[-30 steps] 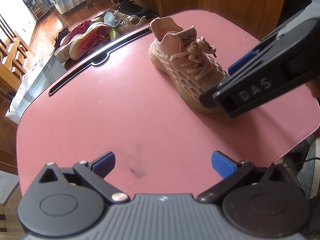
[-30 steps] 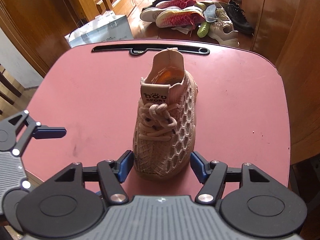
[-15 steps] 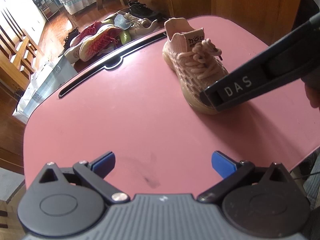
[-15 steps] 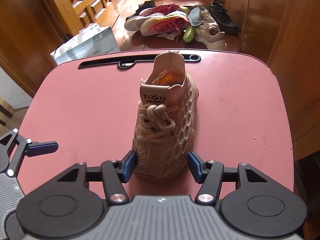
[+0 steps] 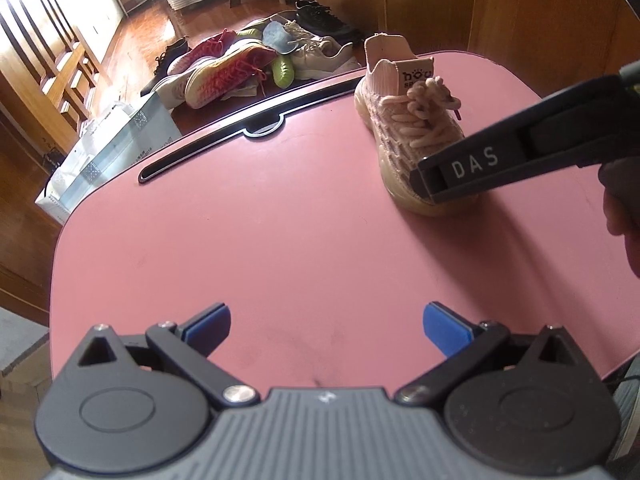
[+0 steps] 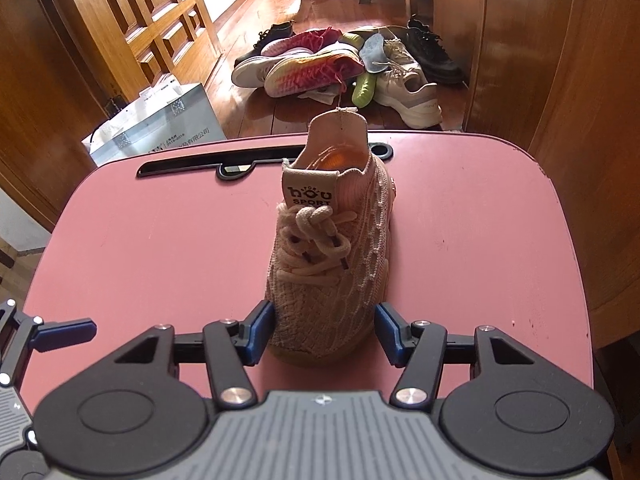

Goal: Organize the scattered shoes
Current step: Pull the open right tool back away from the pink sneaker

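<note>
In the left wrist view, one pink sneaker (image 5: pixel 404 128) stands on the pink table (image 5: pixel 240 220), well ahead and right of the left gripper (image 5: pixel 326 326), whose jaws are spread and empty. In the right wrist view, the right gripper (image 6: pixel 324 332) clamps that sneaker's toe between both blue pads (image 6: pixel 262 330); one pile of shoes (image 6: pixel 340 68) lies on the floor beyond.

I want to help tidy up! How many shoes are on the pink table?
1. Just the beige knit shoe, standing on the pink table with its toe between the right gripper fingers. The other shoes lie in a pile on the floor beyond it.
</note>
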Available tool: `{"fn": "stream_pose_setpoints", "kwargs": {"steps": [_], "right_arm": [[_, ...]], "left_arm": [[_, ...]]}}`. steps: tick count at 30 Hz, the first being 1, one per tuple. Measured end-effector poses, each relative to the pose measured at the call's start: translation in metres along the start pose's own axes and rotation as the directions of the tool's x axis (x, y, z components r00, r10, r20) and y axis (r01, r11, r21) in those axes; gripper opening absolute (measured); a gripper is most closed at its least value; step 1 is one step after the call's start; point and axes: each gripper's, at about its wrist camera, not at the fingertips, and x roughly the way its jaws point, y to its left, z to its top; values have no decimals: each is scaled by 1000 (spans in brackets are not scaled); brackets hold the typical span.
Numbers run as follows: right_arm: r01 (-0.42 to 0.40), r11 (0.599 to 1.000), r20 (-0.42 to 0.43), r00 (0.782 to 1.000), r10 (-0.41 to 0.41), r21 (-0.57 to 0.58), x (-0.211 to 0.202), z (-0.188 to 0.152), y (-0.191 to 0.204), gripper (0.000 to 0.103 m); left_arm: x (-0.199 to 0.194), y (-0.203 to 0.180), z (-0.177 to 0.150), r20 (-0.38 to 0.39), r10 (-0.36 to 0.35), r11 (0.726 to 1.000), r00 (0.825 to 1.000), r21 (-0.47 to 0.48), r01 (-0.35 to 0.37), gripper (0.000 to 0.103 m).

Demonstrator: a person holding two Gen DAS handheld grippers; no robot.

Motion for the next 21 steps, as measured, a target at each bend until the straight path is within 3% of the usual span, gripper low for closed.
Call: {"fn": "stream_pose_setpoints", "kwargs": {"steps": [21], "right_arm": [[-7,1000,28,1000,7,-3,9,13,0,56]], "left_arm": [[5,-4,3,-12,-15,1000,1000,-22,15,103]]}}
